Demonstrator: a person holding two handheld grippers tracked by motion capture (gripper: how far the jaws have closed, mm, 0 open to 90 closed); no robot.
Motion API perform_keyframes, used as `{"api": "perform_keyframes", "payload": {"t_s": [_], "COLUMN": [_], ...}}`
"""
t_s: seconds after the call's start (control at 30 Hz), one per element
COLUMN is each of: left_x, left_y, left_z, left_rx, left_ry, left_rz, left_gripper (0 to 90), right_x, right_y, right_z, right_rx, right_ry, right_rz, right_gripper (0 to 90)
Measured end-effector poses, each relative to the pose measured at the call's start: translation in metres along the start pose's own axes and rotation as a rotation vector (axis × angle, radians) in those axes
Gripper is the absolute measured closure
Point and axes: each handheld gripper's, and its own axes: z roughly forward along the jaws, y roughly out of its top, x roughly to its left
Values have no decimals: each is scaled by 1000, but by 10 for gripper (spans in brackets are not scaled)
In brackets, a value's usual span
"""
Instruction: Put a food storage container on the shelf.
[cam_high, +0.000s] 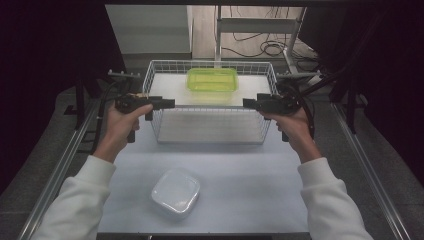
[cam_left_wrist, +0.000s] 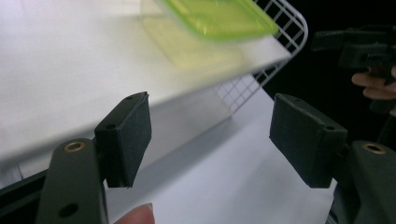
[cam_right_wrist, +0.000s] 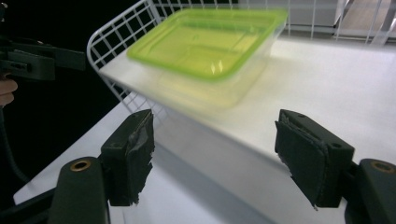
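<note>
Right now the green-lidded container (cam_high: 212, 79) sits inside the wire basket (cam_high: 155, 75), on the white shelf (cam_high: 167, 90) at the back half, near the far rail. Its lid is on and it lies flat, slightly left of the basket's centre. Nothing touches it.

Left gripper (cam_high: 169, 104) is at the basket's left wall, jaws pointing inward across the shelf's front edge. In the left gripper view its pads (cam_left_wrist: 133, 135) stand spread with only the shelf edge and counter behind them, nothing between them. Right gripper (cam_high: 249, 103) mirrors it at the right wall; in the right gripper view the jaws are wide apart too and empty, with the container (cam_right_wrist: 210, 44) ahead and beyond them.

My read: both grippers come in level from opposite sides because the container is wide and shallow, so a two-sided pinch is the likely grab. Spread jaws fit that. Risk: the wire walls and shelf lip sit between each gripper and the container.

Nearer the person, a white square dish (cam_high: 175, 191) rests on the counter (cam_high: 250, 175), well apart from the basket.
</note>
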Motion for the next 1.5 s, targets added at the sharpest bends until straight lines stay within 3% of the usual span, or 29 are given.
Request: {"api": "perform_keyframes", "payload": {"t_s": [0.07, 0.17, 0.2, 0.4, 0.43, 0.5, 0.53, 0.73, 0.8, 0.87, 1.03, 1.23, 1.5], "left_x": [-3, -9, -9, -12, -12, -11, -10, -8, -6, -2, 4, 8, 0], "left_y": [-14, -42, -42, -81, -86, -94, -99, -120, -128, -134, -140, -146, -150], "left_z": [-4, -9, -9, -9, -10, -12, -12, -9, -6, -2, -1, -4, -9], "left_rx": [-2, 17, 17, 69, 76, 90, 103, 149, 164, 186, 195, 204, 202], "left_ry": [-1, 8, 8, 31, 34, 36, 36, 56, 58, 46, 56, 54, 75], "left_rz": [13, 45, 45, 71, 71, 68, 69, 69, 66, 55, 43, 38, 47], "left_gripper": [288, 285, 284, 278, 272, 271, 266, 266, 267, 272, 274, 278, 261], "right_x": [2, 9, 11, 17, 17, 16, 15, 14, 14, 15, 14, 17, 18], "right_y": [-6, -30, -36, -71, -85, -92, -106, -130, -139, -148, -160, -166, -176], "right_z": [-3, -12, -14, -20, -19, -18, -15, -6, 1, 7, 20, 26, 29], "right_rx": [-4, -7, -5, 2, 14, 29, 59, 96, 140, 172, 233, 258, 286], "right_ry": [5, 16, 20, 40, 48, 50, 42, 54, 54, 39, 30, 26, 32], "right_rz": [3, 2, 4, 6, 18, 16, 18, 32, 19, -12, -32, -36, -32], "right_gripper": [285, 300, 300, 306, 308, 309, 310, 315, 316, 321, 322, 321, 321]}}
